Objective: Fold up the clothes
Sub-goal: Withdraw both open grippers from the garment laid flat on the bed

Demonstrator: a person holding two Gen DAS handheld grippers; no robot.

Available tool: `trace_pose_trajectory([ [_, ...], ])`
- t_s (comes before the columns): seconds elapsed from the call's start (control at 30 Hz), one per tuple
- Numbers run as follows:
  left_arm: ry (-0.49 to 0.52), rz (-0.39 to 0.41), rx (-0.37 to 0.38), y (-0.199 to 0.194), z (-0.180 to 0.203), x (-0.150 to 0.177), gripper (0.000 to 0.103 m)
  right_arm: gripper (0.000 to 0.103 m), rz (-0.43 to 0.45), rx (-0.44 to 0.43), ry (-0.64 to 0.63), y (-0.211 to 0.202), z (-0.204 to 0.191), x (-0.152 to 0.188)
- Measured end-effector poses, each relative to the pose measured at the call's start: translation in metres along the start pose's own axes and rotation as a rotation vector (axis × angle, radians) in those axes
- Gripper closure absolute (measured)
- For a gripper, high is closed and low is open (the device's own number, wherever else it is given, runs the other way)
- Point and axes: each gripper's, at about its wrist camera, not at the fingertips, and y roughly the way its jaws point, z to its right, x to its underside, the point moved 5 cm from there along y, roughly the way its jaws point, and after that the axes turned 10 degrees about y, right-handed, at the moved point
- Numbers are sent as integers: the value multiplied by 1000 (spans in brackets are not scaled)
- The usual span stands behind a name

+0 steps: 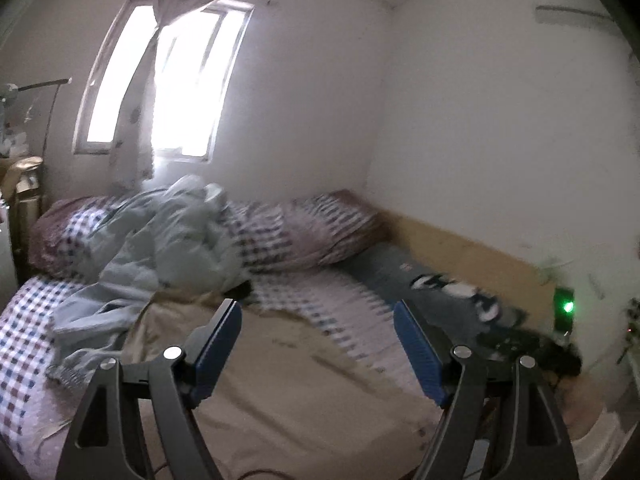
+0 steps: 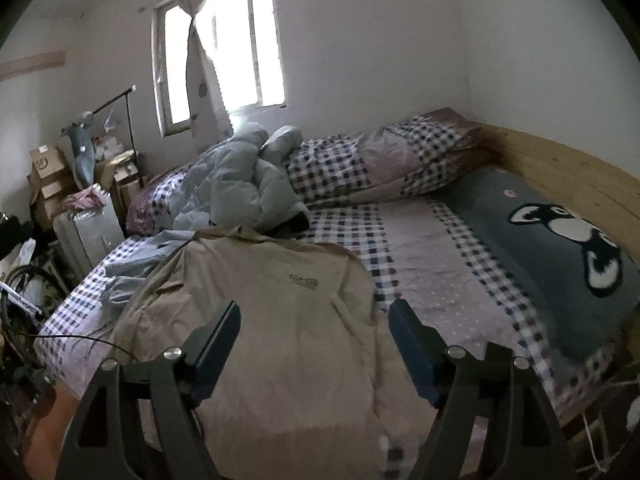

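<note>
Left gripper: black angular frame, blue ribbed pads, jaws wide apart, nothing between them. It hangs over the near end of the bed. Left-wrist view is motion-blurred.

Right gripper: same build, fingers spread wide, empty, held above the beige jacket without touching it.

Beige jacket: thin, matte, slightly crinkled fabric, laid roughly flat on the bed at 6 o'clock in the right-wrist view, collar end toward 12. Small dark printed logo on the chest, and a sleeve runs down its right side. In the left-wrist view it fills the low centre as a smooth tan sheet.

Light blue puffer jacket: quilted, puffy, crumpled in a heap at 11 o'clock from the beige one, touching its top edge. More pale blue cloth trails at 9 o'clock.

Bed sheet: pinkish centre panel with tiny dots, checked borders in navy, maroon and white. A rolled quilt in the same check lies along the far wall at 1 o'clock. Grey-blue pillow with a black-and-white animal print at 3 o'clock, against a pale wooden bed frame.

Window at 12 o'clock, bright, with a thin curtain pulled aside. Cardboard boxes and a ribbed silver suitcase at 9 o'clock. Green light glows at 3 o'clock in the left-wrist view.
</note>
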Motion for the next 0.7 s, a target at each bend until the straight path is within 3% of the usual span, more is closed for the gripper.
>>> trace_pose_trajectory([
  [0.13,41,31,57,-6,34,-17,18,19,47,49,62,-47,41,-3],
  [0.27,73,-11,111,20,69,-4,18,19,75,107,65,-79,73,1],
  [0.57,140,-194,176,136,169,95,18,18,82,221,175,-90,147,39],
  [0.7,213,-224,145,179,212,141,18,18,72,225,209,-91,167,55],
])
